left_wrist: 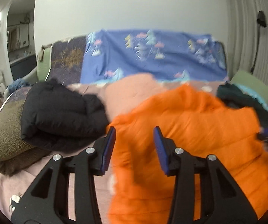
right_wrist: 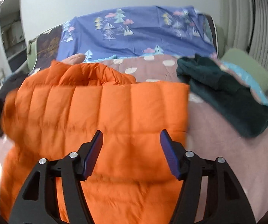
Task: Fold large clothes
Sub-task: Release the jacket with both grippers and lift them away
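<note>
One orange puffer jacket [right_wrist: 96,112] lies spread on the bed [right_wrist: 218,158], directly beneath and ahead of both claws. Left claw [left_wrist: 135,130]: released, holding nothing. Right claw [right_wrist: 132,134]: likewise released. Left of the left claw, one folded black jacket [left_wrist: 59,112] rests on one olive fleece [left_wrist: 5,140]; right of the right claw, one dark green garment [right_wrist: 227,93]

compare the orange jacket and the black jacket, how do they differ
The orange jacket is bright and lies spread out across the bed in front of both grippers; the black jacket is dark and sits folded into a compact bundle to the left. The black one rests on a folded olive fleece; the orange one lies on the pink blanket. Both are quilted and puffy.
</note>
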The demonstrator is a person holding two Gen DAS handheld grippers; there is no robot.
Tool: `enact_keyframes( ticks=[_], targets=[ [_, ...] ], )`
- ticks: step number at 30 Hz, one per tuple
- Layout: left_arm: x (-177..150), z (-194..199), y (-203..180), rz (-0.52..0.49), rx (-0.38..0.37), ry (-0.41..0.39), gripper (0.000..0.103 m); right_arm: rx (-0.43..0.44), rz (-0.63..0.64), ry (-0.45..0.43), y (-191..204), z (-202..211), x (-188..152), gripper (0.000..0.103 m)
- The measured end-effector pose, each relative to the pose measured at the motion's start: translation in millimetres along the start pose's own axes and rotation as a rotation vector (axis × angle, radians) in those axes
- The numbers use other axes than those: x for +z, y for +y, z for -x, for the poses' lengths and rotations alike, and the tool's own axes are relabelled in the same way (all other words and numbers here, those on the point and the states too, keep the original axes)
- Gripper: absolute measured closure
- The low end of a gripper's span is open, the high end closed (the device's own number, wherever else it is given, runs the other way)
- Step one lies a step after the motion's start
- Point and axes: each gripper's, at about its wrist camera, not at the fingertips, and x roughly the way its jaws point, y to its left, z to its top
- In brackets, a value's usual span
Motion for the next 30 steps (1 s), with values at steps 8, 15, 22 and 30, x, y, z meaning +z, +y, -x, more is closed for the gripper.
enact_keyframes(
  ticks=[8, 15, 22, 30],
  targets=[
    [-27, -41, -82, -0.191, -0.149, 0.174, 0.056, -0.087, 0.057, 0.104, 23, -55, -22, 0.037],
    [-50, -111, -73, -0.197, -0.067, 0.285, 0.056, -0.091, 0.109, 0.106, 24, -63, -30, 0.035],
    [-49, -82, -72, -0.226, -0.057, 0.231, 0.046, -0.041, 0.124, 0.048, 21, -24, -35, 0.03],
    [-52, -73, -66, -0.217, -0.007, 0.251, 0.045, -0.022, 0.146, 0.081, 23, -21, -39, 0.029]
  ],
)
